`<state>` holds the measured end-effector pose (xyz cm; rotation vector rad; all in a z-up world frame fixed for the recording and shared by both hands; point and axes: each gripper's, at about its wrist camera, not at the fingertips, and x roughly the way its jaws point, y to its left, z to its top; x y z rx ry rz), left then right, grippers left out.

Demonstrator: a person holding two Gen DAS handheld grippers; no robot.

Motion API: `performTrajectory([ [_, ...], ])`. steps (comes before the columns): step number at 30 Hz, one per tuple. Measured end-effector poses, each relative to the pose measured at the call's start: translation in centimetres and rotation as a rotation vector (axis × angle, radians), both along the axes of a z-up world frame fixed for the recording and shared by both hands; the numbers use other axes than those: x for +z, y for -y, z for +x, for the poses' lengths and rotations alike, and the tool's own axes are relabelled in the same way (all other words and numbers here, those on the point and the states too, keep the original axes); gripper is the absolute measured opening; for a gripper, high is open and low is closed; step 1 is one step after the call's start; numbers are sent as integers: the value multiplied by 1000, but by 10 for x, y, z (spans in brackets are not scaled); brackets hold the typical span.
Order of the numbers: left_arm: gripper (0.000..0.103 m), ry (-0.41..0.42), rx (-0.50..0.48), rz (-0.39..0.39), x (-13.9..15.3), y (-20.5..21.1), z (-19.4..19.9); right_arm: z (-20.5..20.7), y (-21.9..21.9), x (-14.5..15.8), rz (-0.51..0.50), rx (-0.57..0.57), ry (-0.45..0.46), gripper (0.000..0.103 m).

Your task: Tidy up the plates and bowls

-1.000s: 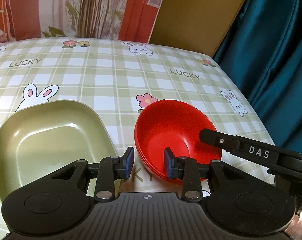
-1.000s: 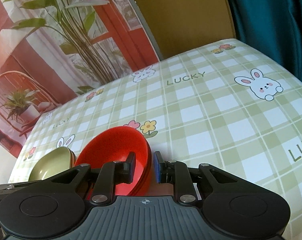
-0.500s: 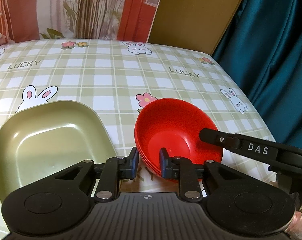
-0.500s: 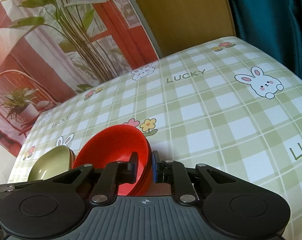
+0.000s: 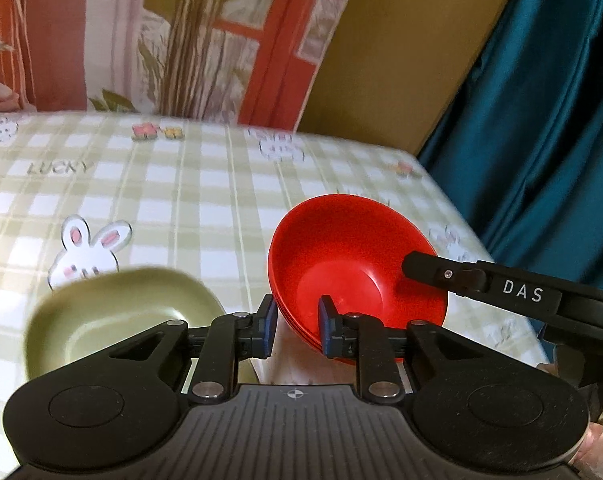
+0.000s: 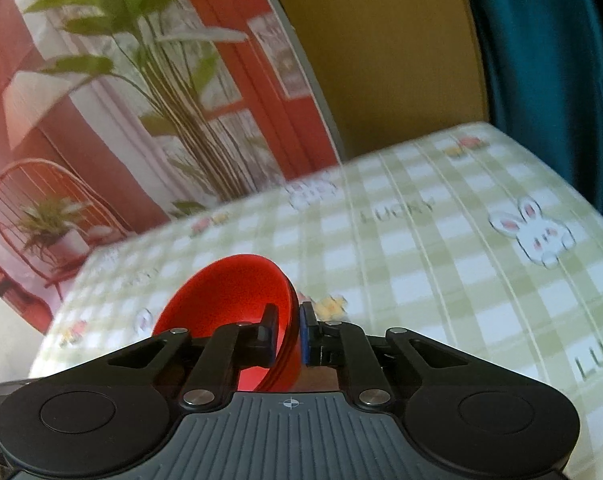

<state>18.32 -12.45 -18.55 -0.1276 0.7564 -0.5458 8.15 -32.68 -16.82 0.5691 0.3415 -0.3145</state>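
A stack of red bowls (image 5: 353, 256) is lifted off the checked tablecloth (image 5: 181, 200). My left gripper (image 5: 295, 324) is shut on the stack's near-left rim. My right gripper (image 6: 287, 334) is shut on the stack's right rim (image 6: 229, 300); its finger also shows in the left wrist view (image 5: 461, 280) on the far right rim. A green square plate (image 5: 117, 312) lies on the cloth at the lower left, apart from the bowls.
The table's far edge meets a printed red backdrop (image 5: 181, 40) and a brown panel (image 5: 401, 60). A teal curtain (image 5: 541, 120) hangs past the table's right edge. The cloth (image 6: 461, 260) stretches to the right of the bowls.
My left gripper closed onto the red bowls' rim. Both grippers have lifted the stack off the table, and the green plate now lies lower in view.
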Motion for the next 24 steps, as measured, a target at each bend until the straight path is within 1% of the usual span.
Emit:
performTrajectory([
  [3,23,31,18,-37,18,-17,6,9,-5,23,-3,17,33,9],
  [7,23,76,30,-56,44,-39,13,23,-22,51,-26,35,82,9],
  [9,23,93,37,-71,53,-52,14,30,-31,61,-27,47,99,9],
  [10,23,110,58,-82,57,-59,15,34,-36,65,-26,52,103,9],
  [12,23,129,68,-83,62,-73,14,44,-47,71,-28,63,98,9],
  [18,23,157,96,-54,64,-104,11,69,-80,76,-35,97,87,9],
  [20,23,146,106,-61,62,-117,12,75,-90,75,-39,103,76,8],
  [24,23,110,125,-63,47,-133,15,82,-104,66,-38,110,46,8],
])
